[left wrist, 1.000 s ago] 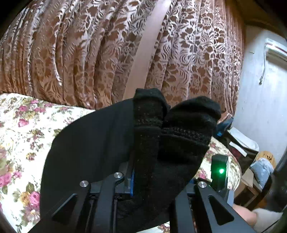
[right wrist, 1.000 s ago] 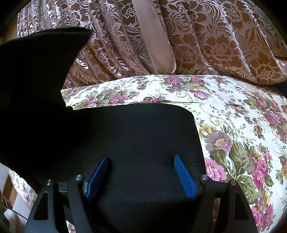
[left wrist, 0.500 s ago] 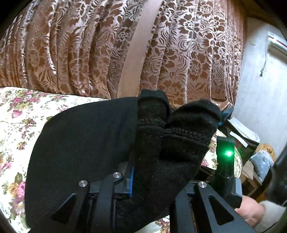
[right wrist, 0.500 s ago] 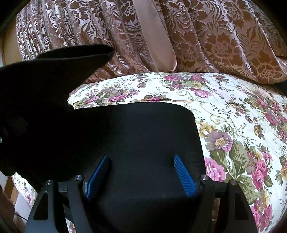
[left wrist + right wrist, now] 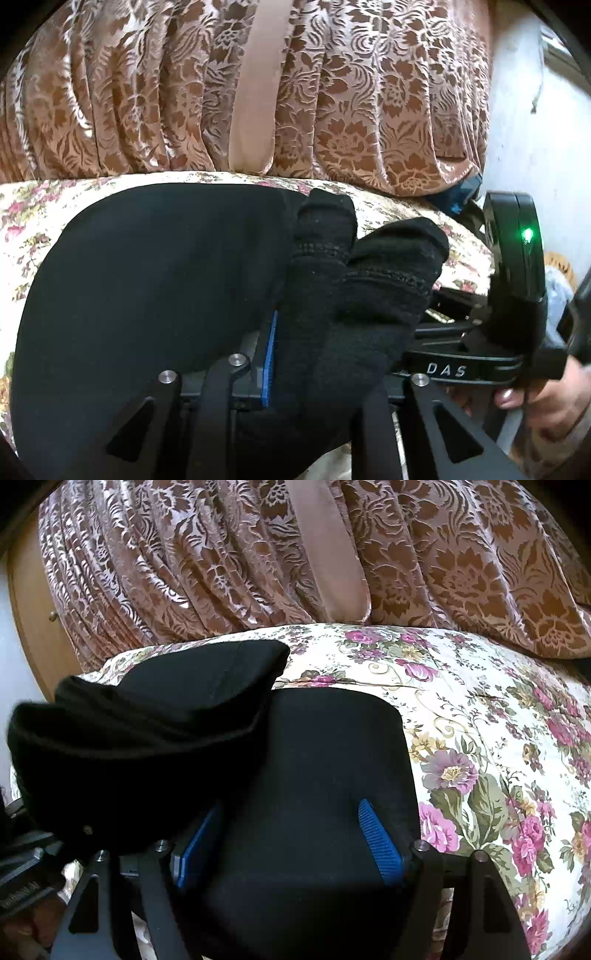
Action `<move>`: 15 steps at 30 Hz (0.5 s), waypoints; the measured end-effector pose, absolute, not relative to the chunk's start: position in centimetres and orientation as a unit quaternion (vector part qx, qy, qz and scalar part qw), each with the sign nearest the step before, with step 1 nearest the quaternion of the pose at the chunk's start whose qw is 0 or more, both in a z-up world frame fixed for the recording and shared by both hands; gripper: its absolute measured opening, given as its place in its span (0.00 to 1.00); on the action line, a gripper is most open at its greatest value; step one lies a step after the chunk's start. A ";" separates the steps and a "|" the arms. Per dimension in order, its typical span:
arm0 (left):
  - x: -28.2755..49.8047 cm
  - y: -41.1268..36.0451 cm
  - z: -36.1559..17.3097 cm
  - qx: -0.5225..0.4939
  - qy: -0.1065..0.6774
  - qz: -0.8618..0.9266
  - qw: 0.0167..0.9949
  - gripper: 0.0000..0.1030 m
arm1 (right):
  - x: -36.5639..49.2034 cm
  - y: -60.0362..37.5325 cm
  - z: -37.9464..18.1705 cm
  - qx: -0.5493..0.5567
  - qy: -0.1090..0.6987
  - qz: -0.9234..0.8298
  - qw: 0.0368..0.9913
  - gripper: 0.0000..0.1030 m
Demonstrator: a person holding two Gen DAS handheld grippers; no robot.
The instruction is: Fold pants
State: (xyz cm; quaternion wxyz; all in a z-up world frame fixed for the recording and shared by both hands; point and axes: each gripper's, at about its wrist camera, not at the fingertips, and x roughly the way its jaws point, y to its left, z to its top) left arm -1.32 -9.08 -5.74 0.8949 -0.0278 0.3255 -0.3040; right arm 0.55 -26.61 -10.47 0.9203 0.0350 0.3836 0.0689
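Observation:
Black pants (image 5: 147, 277) lie on a floral bedspread (image 5: 44, 206). Their two ribbed cuffs (image 5: 362, 266) stick up between the fingers of my left gripper (image 5: 321, 354), whose jaws are opening while the cloth still sits against the blue pad (image 5: 271, 362). In the right wrist view this lifted end (image 5: 166, 731) droops low over the flat part of the pants (image 5: 325, 746) on the left. My right gripper (image 5: 288, 843) is open, its blue pads (image 5: 380, 842) wide apart over the flat cloth.
A brown patterned curtain (image 5: 424, 572) hangs right behind the bed. The bedspread (image 5: 498, 757) extends to the right of the pants. The right gripper's body with a green light (image 5: 517, 258) and a hand (image 5: 535, 391) are close on the left gripper's right. A white wall (image 5: 524, 129) stands beyond.
My left gripper has come down toward the bed with the cuffs, and the lifted end has sunk low over the flat part. My right gripper has stayed still.

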 end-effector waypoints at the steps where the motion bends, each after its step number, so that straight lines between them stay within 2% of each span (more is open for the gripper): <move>1: -1.5 -9.1 -5.7 -0.026 0.326 -0.308 0.894 0.23 | 0.5 -26.5 -10.4 0.030 0.385 0.070 0.920 0.75; 4: -2.3 -8.8 -5.2 -0.038 0.331 -0.336 0.881 0.41 | 0.1 -26.5 -9.8 0.010 0.394 0.078 0.916 0.75; 6: -3.0 -8.0 -4.6 -0.060 0.330 -0.367 0.867 0.58 | -0.2 -26.9 -9.5 0.003 0.394 0.069 0.917 0.75; 10: -4.6 -6.2 -3.4 -0.078 0.315 -0.399 0.858 0.61 | -1.1 -29.4 -8.5 0.040 0.384 0.017 0.922 0.75; 15: -4.1 -2.7 -2.4 -0.104 0.302 -0.341 0.884 0.62 | -2.0 -33.8 -6.5 0.196 0.359 0.006 0.913 0.75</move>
